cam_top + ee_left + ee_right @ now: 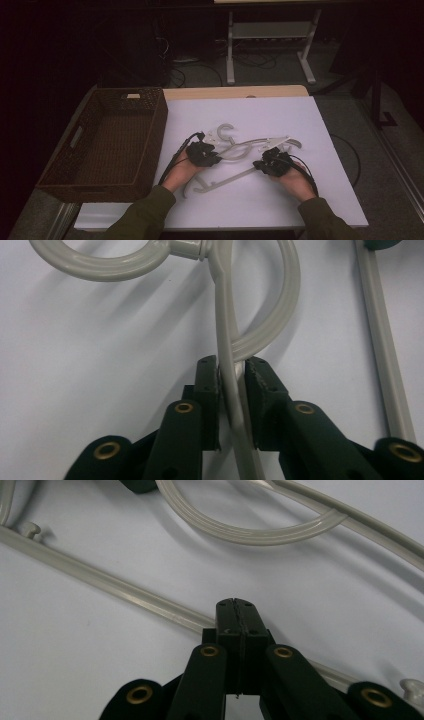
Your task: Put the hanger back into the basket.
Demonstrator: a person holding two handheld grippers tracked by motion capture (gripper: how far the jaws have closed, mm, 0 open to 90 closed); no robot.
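Several white plastic hangers point(245, 147) lie tangled in the middle of the white table point(310, 200). My left gripper point(214, 158) is at their left end. In the left gripper view it point(232, 367) is shut on a thin hanger arm point(224, 325) that runs up between the pads toward a hook point(100, 265). My right gripper point(261, 165) sits at the right of the pile. In the right gripper view its jaws point(235, 605) are pressed flat together, lying over a straight hanger bar point(100, 580) that passes beneath them.
A dark woven basket point(159, 131) stands empty at the table's left edge. A loose hanger bar point(220, 181) lies near the front between my hands. Another bar point(382, 340) runs beside the left gripper. Table legs and cables are on the floor beyond.
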